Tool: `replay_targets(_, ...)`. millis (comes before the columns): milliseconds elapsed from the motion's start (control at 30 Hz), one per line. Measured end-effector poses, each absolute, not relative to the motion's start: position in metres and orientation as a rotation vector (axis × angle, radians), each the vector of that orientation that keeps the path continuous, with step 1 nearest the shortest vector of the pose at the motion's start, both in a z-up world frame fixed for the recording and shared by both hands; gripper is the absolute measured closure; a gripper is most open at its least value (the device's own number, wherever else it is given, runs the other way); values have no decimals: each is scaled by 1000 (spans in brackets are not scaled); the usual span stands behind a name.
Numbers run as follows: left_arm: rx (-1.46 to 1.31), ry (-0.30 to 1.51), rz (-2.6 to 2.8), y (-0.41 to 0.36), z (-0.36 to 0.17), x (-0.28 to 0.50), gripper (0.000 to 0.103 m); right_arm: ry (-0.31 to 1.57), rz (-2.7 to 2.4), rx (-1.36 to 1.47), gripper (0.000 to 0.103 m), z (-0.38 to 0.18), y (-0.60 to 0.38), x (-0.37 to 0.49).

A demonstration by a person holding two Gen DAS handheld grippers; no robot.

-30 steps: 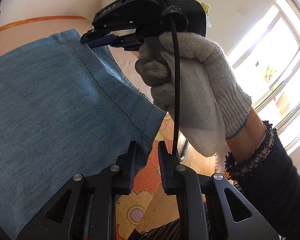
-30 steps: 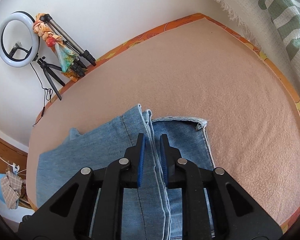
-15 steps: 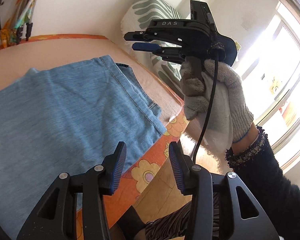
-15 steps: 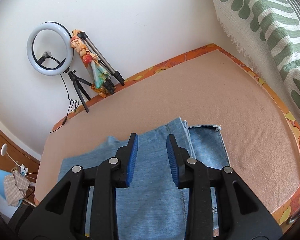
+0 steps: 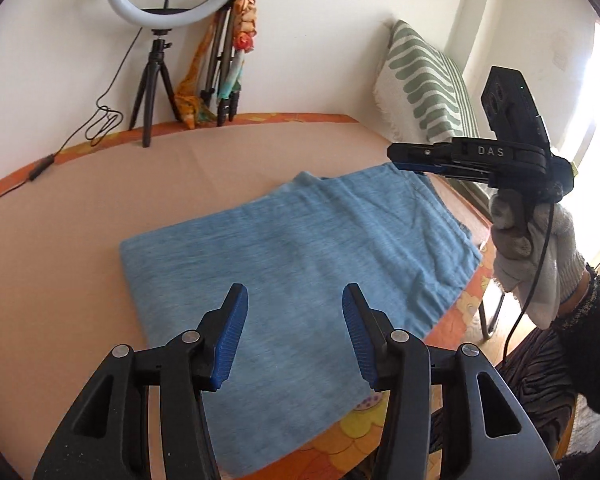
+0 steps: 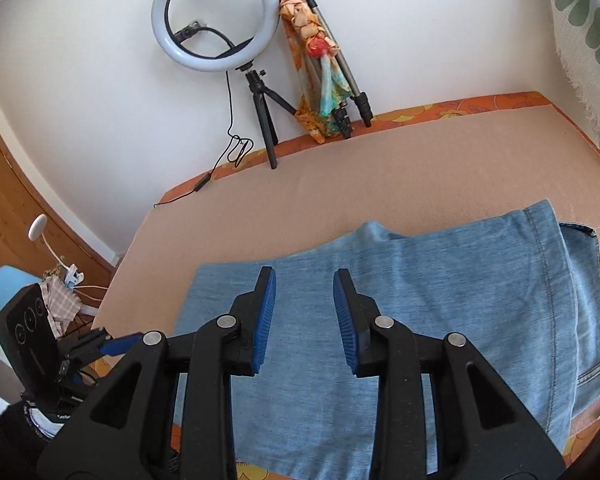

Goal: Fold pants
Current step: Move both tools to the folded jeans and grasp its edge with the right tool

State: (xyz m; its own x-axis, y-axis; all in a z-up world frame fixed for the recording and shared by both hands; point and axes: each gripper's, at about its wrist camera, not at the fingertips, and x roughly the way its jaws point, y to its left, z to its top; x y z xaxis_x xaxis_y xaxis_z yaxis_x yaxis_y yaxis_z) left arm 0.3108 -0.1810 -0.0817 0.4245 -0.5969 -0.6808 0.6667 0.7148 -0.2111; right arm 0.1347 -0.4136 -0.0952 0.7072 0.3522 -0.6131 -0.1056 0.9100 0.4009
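White wall and a peach, felt-like tabletop [image 5: 80, 216] with an orange flowered border frame your view. Your left hand-held gripper [image 5: 294, 332] has just been spreading its ribbed blue pads [image 5: 230, 340], and nothing sits between them. Your right hand-held gripper [image 6: 304, 316] is likewise released and empty, its black plastic arms in your knitted white glove [image 5: 540, 248]. Below and ahead of both lie the pants [image 6: 420, 300]: soft blue denim folded into a flat rectangle, stitched hem to the right. Beyond them stand a round ring light [image 6: 216, 16] on a tripod and a green-patterned woven cushion [image 5: 424, 84].
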Motion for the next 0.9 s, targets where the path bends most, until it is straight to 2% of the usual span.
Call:
replay_targets(133, 98, 868, -736, -161, -110, 324, 55, 821, 307, 308, 71, -106, -374, 154)
replay_targets(467, 185, 933, -694, -134, -151, 298, 54, 929, 369, 186, 71, -135, -306, 181)
replay_targets(600, 111, 940, -699, -118, -155, 296, 52, 948, 419, 170, 71, -137, -279, 189)
replay_targets(667, 71, 950, -707, -113, -156, 296, 52, 960, 436, 159, 62, -139, -264, 190)
replay_targets(733, -5, 965, -720, -106, -156, 297, 55, 980, 450, 136, 58, -142, -249, 191)
replay_targets(900, -210, 1013, -761, -92, -159, 297, 55, 1049, 456, 121, 58, -150, -219, 203)
